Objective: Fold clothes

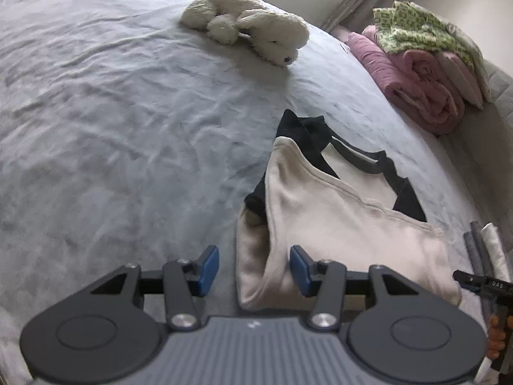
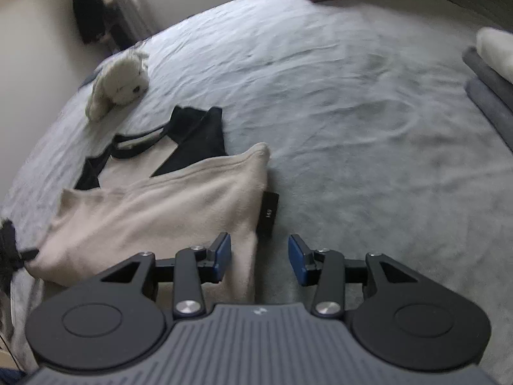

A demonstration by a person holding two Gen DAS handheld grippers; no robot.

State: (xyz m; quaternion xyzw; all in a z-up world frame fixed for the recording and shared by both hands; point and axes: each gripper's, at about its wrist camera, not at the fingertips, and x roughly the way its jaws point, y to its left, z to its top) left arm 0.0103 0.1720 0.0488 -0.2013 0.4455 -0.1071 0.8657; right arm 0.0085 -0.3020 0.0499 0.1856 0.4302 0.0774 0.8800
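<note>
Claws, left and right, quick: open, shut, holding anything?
Left claw: open, holding nothing, over the shirt edge.
Right claw: open, holding nothing.

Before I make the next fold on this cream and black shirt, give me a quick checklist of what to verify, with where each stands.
1. Left gripper free of cloth: ok, jaws open, nothing pinched.
2. Right gripper free of cloth: ok, jaws open over the shirt's edge.
3. Shirt lying folded on the bed: ok, bottom part doubled up over the body.
4. Black sleeves tucked in: not ok, they stick out past the cream part.
5. Stuffed toy out of the way: ok, apart from the shirt.
6. Fold edges aligned: cannot tell.
</note>
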